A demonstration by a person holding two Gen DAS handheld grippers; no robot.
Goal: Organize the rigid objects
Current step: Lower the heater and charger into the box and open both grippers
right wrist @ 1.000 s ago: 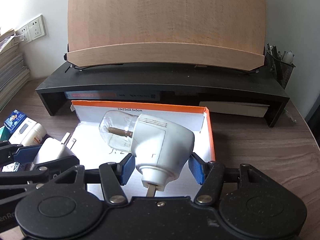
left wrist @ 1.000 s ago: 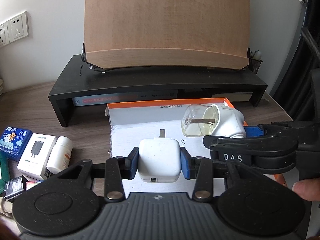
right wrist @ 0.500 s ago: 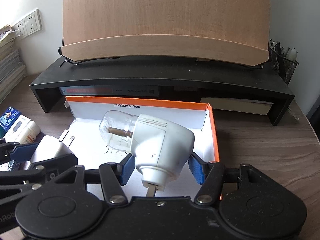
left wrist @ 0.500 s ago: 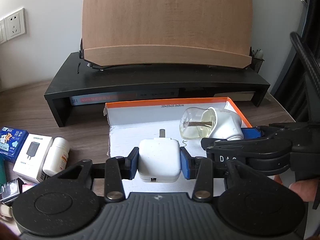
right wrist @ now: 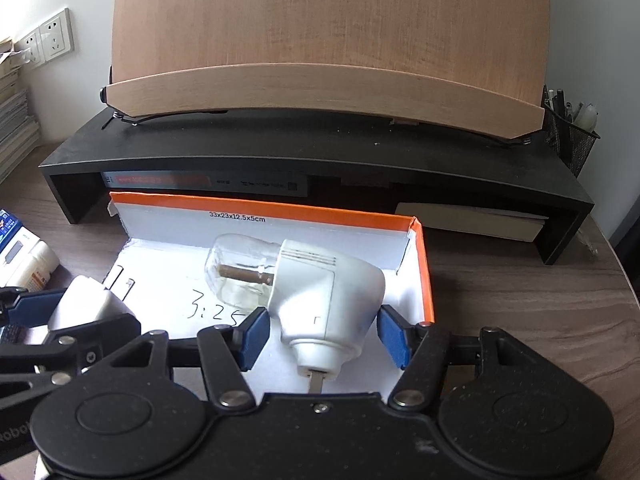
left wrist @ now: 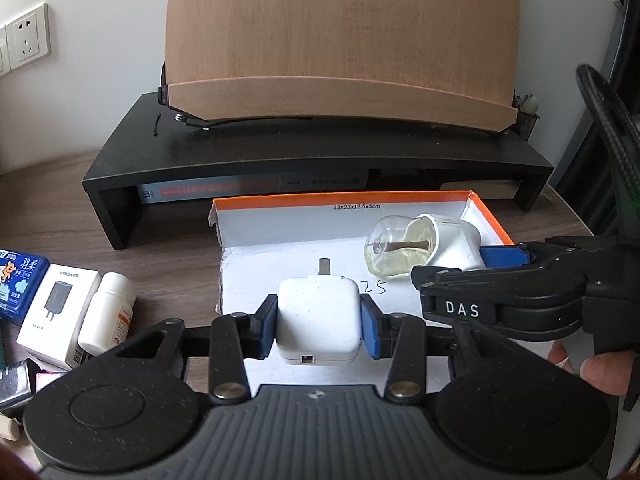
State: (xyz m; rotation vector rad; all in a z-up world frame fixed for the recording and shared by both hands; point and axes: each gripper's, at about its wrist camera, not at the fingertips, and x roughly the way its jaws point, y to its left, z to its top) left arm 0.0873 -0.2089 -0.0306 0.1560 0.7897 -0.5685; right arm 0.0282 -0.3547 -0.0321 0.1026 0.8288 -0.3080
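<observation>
My left gripper (left wrist: 319,322) is shut on a white square USB charger (left wrist: 318,318) and holds it over the left part of a shallow orange-rimmed white box (left wrist: 280,200). My right gripper (right wrist: 322,332) has opened: its blue pads stand a little apart from a white plug-in device with a clear glass bottle (right wrist: 320,292), which lies in the box's right half (right wrist: 420,264). The right gripper also shows in the left wrist view (left wrist: 504,260), and the charger shows in the right wrist view (right wrist: 86,306).
A black monitor riser (left wrist: 320,152) with a wooden board (left wrist: 340,40) on it stands behind the box. Left of the box lie a white charger carton (left wrist: 58,312), a white pill bottle (left wrist: 106,312) and a blue pack (left wrist: 16,280). A mesh pen holder (right wrist: 568,140) stands at the back right.
The right gripper's jaws have opened off the white plug-in device, which now rests lower in the box. Both grippers have moved down toward the box. The left gripper still holds the charger.
</observation>
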